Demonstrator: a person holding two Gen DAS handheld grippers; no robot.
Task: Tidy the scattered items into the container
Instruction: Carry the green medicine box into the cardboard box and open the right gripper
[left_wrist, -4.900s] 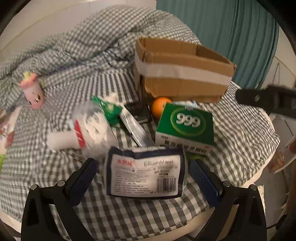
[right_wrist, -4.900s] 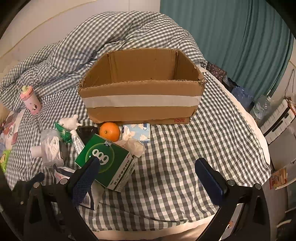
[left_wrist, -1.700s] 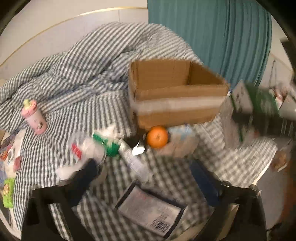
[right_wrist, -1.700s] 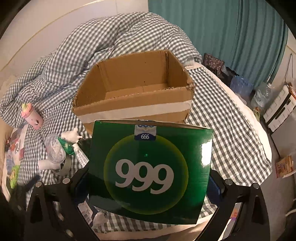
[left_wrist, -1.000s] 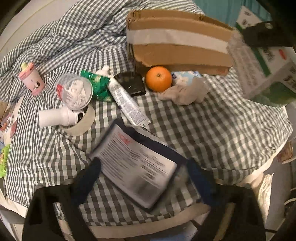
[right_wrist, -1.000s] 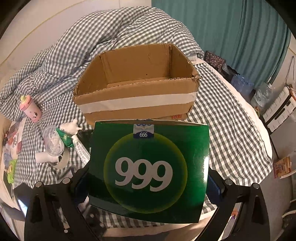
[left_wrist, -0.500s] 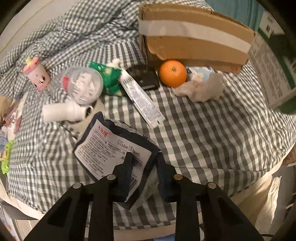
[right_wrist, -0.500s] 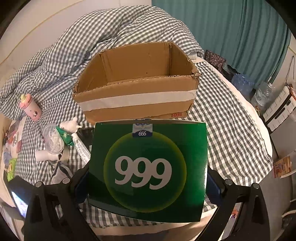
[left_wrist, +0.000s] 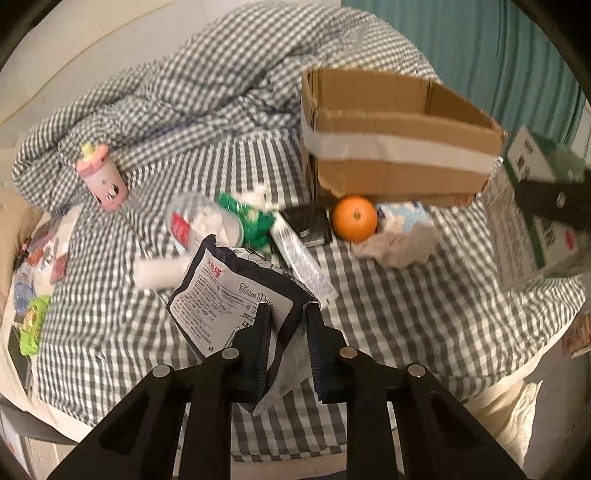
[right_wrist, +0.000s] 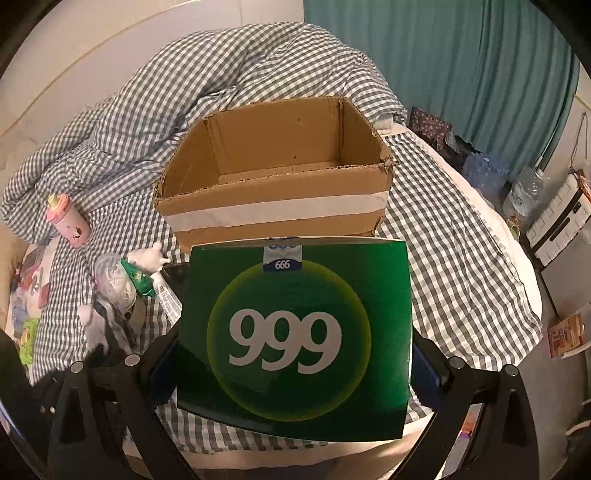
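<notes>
Now the tissue pack (left_wrist: 229, 295) hangs lifted off the bedspread (left_wrist: 406, 314)

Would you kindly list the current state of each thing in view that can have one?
cardboard box: open-topped, empty as far as visible, standing on the bed.
green 999 box: closed, held up off the bed.
right gripper: shut on the green 999 box.
tissue paper pack: pinched at one corner, lifted and tilted.
left gripper: shut on the tissue paper pack.
orange: whole, resting by the cardboard box.
pink bottle: capped, upright.
</notes>
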